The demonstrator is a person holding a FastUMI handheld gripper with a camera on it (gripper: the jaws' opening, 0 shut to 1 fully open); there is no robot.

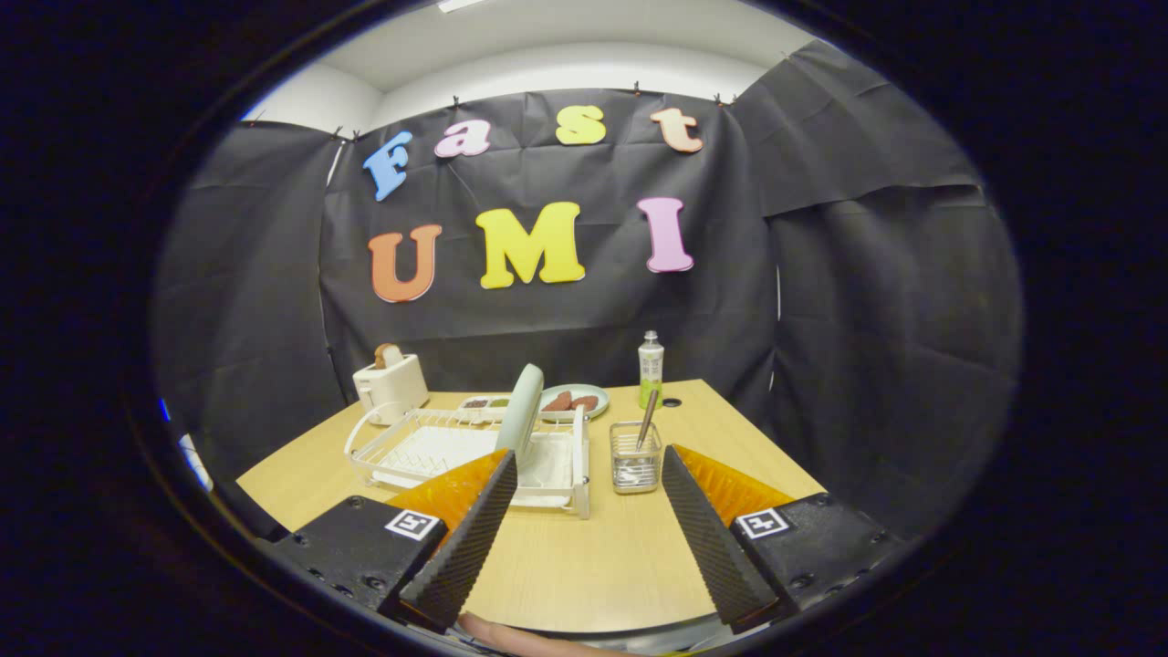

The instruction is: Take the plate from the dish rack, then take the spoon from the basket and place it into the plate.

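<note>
Pale-green plate (pixel 522 410) upright in rack (pixel 401 452) | basket (pixel 634 456) beside | toaster (pixel 391 383) behind | jaws spread, empty

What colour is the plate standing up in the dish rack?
Pale green, seen in the gripper view: the plate stands on edge in the white dish rack.

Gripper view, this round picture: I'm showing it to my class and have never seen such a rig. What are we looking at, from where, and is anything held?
The camera rides on a hand-held gripper and looks forward along its two ridged fingers, which stand open and hold nothing. Beyond them, on a wooden table, a white dish rack holds a pale plate on edge. Beside it a clear basket holds a spoon. Behind sit a toaster, a bottle and a dish of food.
</note>
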